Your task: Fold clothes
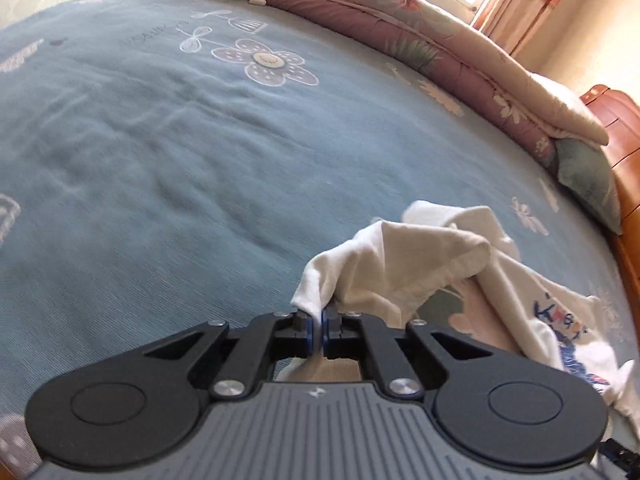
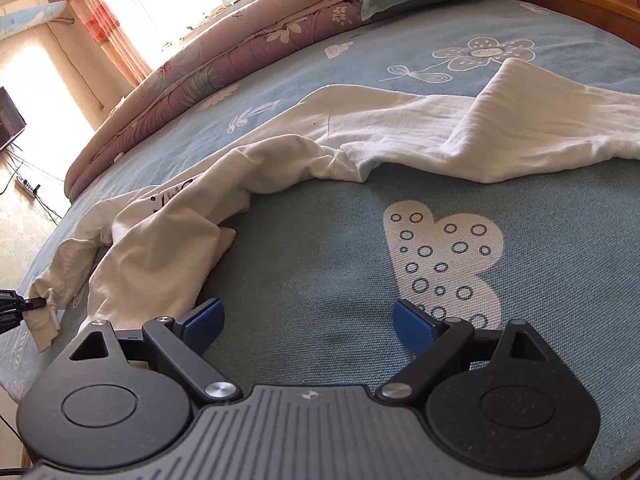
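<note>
Left gripper (image 1: 318,330): pinched on hem of crumpled white cotton printed shirt (image 1: 400,268).
Right gripper (image 2: 306,322): wide, empty.
Technique: lift hem taut; right takes opposite edge.

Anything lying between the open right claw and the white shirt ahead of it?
No. In the right wrist view, only bare blue bedspread with a printed heart separates the right claw from the white shirt.
</note>
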A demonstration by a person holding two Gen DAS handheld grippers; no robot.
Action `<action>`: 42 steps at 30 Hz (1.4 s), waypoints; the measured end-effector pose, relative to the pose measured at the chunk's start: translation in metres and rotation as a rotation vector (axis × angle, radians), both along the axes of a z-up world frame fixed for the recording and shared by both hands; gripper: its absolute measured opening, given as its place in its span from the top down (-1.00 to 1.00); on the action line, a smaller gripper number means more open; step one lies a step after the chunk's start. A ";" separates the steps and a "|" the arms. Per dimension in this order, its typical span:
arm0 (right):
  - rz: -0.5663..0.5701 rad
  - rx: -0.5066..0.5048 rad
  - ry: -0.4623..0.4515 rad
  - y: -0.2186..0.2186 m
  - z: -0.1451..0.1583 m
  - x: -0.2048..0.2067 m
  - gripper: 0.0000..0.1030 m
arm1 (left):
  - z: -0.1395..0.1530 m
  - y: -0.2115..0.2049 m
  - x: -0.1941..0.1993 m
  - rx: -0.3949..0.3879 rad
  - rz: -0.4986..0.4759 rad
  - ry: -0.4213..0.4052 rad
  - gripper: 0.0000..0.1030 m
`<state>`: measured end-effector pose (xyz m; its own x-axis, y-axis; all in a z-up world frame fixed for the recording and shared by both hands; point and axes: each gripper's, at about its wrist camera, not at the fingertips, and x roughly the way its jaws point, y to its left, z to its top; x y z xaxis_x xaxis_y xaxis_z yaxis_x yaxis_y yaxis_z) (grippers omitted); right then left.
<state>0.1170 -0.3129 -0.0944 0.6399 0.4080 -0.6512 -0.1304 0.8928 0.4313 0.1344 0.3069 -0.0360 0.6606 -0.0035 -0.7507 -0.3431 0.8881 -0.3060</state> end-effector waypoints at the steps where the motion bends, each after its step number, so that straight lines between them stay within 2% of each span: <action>1: -0.004 -0.007 0.006 0.001 0.001 0.001 -0.83 | 0.003 0.008 0.002 0.027 0.001 0.010 0.93; 5: -0.035 -0.046 0.025 0.004 0.006 0.004 -0.82 | 0.013 0.038 0.006 0.108 0.023 0.043 0.93; 11: -0.086 -0.096 0.023 0.004 0.014 0.008 -0.82 | 0.039 0.072 0.018 0.278 0.011 0.057 0.92; 16: -0.120 -0.118 0.004 0.008 0.023 0.014 -0.82 | 0.037 0.097 0.036 0.373 0.012 0.100 0.90; 21: -0.105 -0.141 -0.007 0.024 0.031 0.020 -0.82 | 0.009 0.127 0.050 0.323 0.071 0.146 0.76; 24: -0.086 -0.153 -0.005 0.034 0.031 0.023 -0.82 | -0.002 0.141 0.057 0.265 0.106 0.147 0.74; 26: -0.075 -0.162 0.001 0.040 0.030 0.024 -0.82 | -0.006 0.148 0.065 0.244 0.113 0.154 0.65; 33: -0.048 -0.182 0.026 0.059 0.026 0.026 -0.82 | -0.027 0.149 0.102 0.304 0.095 0.242 0.54; 36: -0.042 -0.186 0.027 0.063 0.027 0.026 -0.82 | -0.023 0.147 0.108 0.330 0.080 0.240 0.53; 38: -0.040 -0.185 0.022 0.064 0.029 0.025 -0.82 | -0.013 0.147 0.102 0.318 0.071 0.205 0.51; 39: -0.037 -0.183 0.020 0.064 0.030 0.025 -0.82 | -0.006 0.149 0.095 0.304 0.069 0.181 0.44; 42: -0.035 -0.173 0.012 0.063 0.033 0.024 -0.82 | 0.010 0.154 0.071 0.265 0.087 0.116 -0.03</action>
<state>0.1408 -0.2503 -0.0613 0.6432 0.2664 -0.7178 -0.0935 0.9578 0.2718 0.2056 0.4606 -0.0262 0.5595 0.2556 -0.7885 -0.4408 0.8974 -0.0218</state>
